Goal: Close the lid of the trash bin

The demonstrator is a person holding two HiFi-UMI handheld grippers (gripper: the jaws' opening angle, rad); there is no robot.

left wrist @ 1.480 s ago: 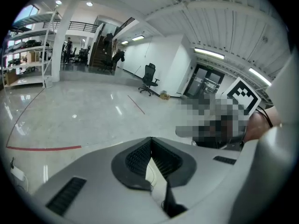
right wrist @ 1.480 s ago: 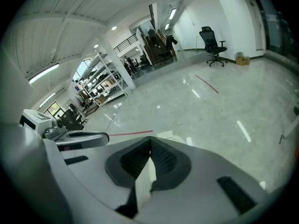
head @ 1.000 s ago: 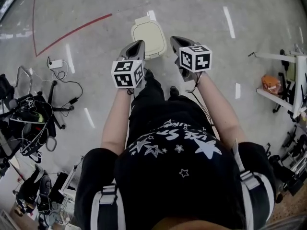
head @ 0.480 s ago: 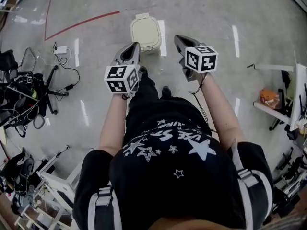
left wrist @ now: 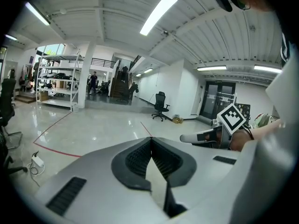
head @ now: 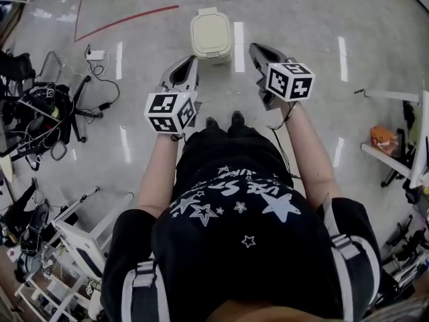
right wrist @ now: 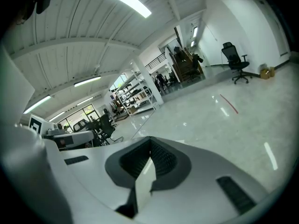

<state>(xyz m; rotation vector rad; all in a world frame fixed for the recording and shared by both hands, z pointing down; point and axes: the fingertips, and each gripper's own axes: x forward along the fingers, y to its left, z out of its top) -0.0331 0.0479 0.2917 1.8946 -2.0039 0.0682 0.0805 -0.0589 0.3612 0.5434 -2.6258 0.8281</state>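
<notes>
The left gripper (left wrist: 151, 140) has its jaws pressed together on nothing, and the right gripper (right wrist: 150, 140) the same. The trash bin (head: 211, 35) stands on the floor (head: 301, 5) ahead between them, apart from both, with its lid down.

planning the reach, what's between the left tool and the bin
Nothing. In the head view, only bare glossy floor lies between the left tool and the bin.

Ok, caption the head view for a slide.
Left gripper and right gripper, both shut and empty, held out short of the closed cream bin on the floor ahead.
</notes>
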